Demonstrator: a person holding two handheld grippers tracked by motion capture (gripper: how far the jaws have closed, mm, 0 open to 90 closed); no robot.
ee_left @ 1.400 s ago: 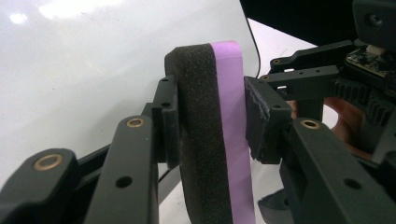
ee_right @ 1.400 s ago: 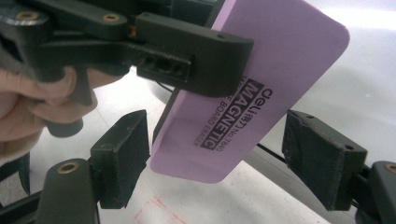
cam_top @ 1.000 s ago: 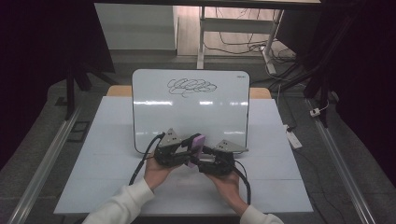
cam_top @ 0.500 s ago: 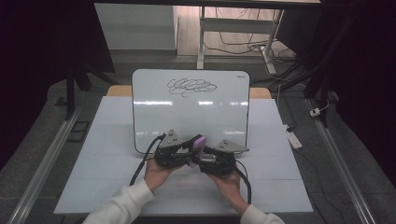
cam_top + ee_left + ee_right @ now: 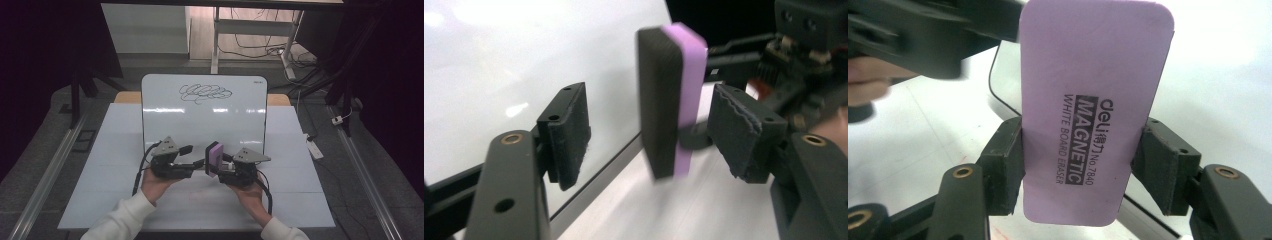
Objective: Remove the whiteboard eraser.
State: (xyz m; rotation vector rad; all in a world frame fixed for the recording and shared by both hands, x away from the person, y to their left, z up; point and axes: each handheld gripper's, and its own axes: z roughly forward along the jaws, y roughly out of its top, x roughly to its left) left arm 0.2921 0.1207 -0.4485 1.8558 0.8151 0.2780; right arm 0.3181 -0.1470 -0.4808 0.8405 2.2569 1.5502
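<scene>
Up close, the eraser point(image 5: 1093, 112) is a flat rounded-corner slab with a smooth lilac plastic back printed "deli MAGNETIC WHITE BOARD ERASER No.7840" and, as the left gripper view shows, a thick dark felt layer point(image 5: 659, 100) on its other face. The right gripper point(image 5: 1083, 160) clamps it by its two long edges, black ridged pads pressed against each side, so the slab stands upright with the printed face toward that gripper's camera. The left gripper point(image 5: 659, 130) has its jaws spread wide; the eraser hangs in the gap between them, edge-on, touching neither pad, and the right-hand pad point(image 5: 744, 132) has a wavy, worn rubber face. In the high view the two tools meet tip to tip just in front of the person, the left gripper point(image 5: 192, 162) and right gripper point(image 5: 220, 165) each topped by a grey three-cornered plate, the eraser point(image 5: 215, 158) between them, held over the table. The whiteboard point(image 5: 202, 117) is a glossy white panel with rounded corners that reflects the room lights; a looping black scribble point(image 5: 205, 93) sits near its far edge. It lies on a pale matte table point(image 5: 115, 150) with wooden corners showing behind. Grey flooring, metal rails at both sides, cables and a desk frame fill the dim room beyond. Both white sleeves point(image 5: 120, 220) enter from the bottom edge.
</scene>
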